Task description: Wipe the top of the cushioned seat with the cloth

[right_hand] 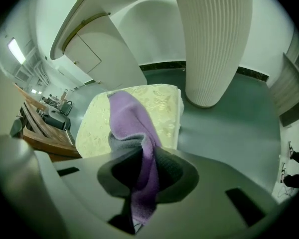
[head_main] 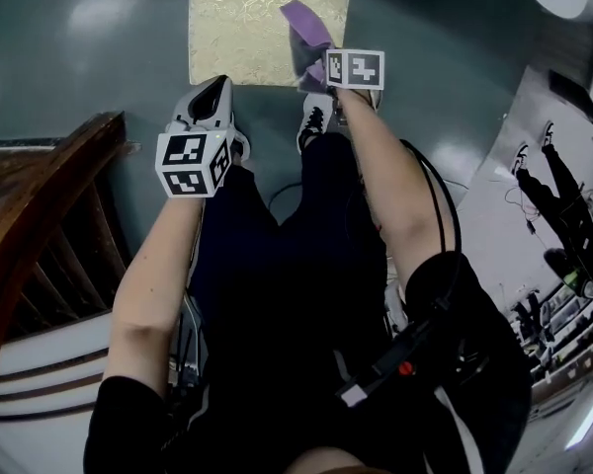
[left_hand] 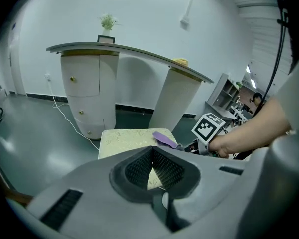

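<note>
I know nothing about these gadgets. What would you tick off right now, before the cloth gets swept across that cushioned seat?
1. Cloth clamped in the right tongs: ok.
2. Cloth over the cushioned seat, at its right side: ok.
3. Cloth pressed flat on the seat top: cannot tell.
4. Left tongs shut, empty, off the seat: ok.
5. Shoe on the floor, not on the seat: ok.
</note>
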Available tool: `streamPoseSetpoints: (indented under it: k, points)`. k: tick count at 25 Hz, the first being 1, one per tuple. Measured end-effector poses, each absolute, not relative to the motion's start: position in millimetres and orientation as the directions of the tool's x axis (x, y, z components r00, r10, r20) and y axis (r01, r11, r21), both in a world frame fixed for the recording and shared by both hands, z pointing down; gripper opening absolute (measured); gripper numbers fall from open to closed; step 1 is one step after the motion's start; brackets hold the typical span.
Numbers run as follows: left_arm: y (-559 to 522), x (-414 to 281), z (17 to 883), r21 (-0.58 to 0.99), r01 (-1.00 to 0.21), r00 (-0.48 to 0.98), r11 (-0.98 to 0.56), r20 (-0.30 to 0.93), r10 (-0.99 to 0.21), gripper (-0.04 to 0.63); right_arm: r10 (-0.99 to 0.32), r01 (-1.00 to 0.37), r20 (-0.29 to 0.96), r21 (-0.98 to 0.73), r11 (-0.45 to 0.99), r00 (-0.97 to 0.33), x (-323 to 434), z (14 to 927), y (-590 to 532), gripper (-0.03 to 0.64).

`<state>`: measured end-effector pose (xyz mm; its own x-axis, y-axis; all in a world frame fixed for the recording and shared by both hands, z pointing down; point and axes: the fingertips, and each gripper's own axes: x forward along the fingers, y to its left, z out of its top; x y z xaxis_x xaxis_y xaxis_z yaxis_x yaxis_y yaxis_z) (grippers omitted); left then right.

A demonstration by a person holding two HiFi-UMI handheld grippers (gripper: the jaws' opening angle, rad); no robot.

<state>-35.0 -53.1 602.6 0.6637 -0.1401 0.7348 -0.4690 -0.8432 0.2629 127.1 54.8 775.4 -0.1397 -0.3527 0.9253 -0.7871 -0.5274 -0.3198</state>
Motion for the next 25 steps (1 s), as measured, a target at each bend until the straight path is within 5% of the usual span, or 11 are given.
streamPoseSetpoints:
  k: [5, 12, 25]
  points:
    - [-60, -34, 604, 0.235, -0.468, 0.668, -0.852, 0.725, -0.167, 0.005, -0.315, -0.816, 0.946, -0.242, -0.524, -0.078, 152, 763, 77, 0.081]
    - [-55, -35, 600, 0.275, -0.361, 0.732, -0.891, 0.676, -0.088, 0.003, -0.43, -0.82, 0.901, -0.295, -0.492, -0.066, 140, 710, 72, 0.083]
    - [-113, -120, 582, 0.291, -0.38, 0.721, -0.878, 0.688, -0.084, 0.005, -0.512, -0.862, 0.827, -0.418, -0.286, -0.232, -35, 681, -55, 0.083]
